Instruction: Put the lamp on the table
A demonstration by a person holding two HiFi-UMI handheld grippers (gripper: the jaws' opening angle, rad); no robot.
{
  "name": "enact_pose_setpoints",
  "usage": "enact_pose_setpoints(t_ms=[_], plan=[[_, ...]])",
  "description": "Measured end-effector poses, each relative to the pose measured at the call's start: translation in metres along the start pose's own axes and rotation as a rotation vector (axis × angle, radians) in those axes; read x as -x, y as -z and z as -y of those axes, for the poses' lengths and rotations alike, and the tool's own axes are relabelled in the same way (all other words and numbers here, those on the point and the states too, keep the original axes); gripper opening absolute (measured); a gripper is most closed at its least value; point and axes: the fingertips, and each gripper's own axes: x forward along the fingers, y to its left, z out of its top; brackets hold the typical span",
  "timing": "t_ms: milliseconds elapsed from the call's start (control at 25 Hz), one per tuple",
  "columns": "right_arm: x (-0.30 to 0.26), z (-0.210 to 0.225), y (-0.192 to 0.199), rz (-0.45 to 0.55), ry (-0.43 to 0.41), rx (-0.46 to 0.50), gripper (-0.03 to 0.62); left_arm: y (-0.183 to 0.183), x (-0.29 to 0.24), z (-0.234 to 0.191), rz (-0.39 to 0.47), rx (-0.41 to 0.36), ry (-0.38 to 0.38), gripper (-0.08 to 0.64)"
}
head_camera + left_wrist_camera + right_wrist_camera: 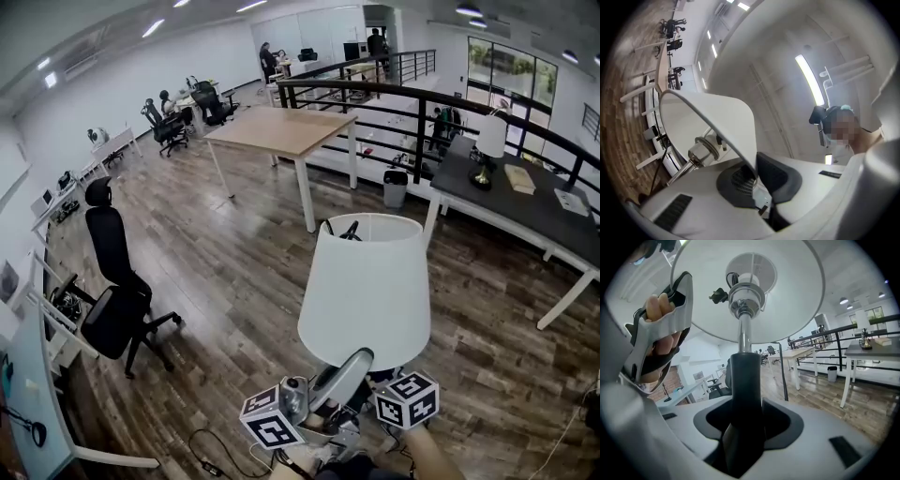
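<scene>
The lamp hangs in the air in front of me, its white shade (367, 286) upright over the wooden floor. From below, the shade (787, 291), a chrome rod (744, 333) and a black stem (746, 390) show. My right gripper (746, 427) is shut on that black stem, and in the head view it is mostly hidden under the shade. My left gripper (757, 180) is shut on the thin lower rim of the shade (717, 117), just beside the chrome socket (704, 152). Its marker cube (270, 417) sits low in the head view.
A light wooden table (281, 129) stands ahead in the middle of the room. A dark table (525, 202) at the right carries another lamp (487, 150). A black railing (422, 103), a bin (396, 187) and an office chair (117, 291) are around.
</scene>
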Motion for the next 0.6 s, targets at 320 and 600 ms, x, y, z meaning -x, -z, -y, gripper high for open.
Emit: enact_pose_setpoints(t_ms=[320, 600], plan=[[0.006, 0.010, -0.003, 0.003, -0.019, 0.008, 0.196, 0.008, -0.010, -0.001, 0.006, -0.023, -0.001, 0.026], [-0.001, 0.016, -0.003, -0.002, -0.033, 0.004, 0.197, 0.007, -0.012, -0.009, 0.009, -0.034, -0.018, 0.026]])
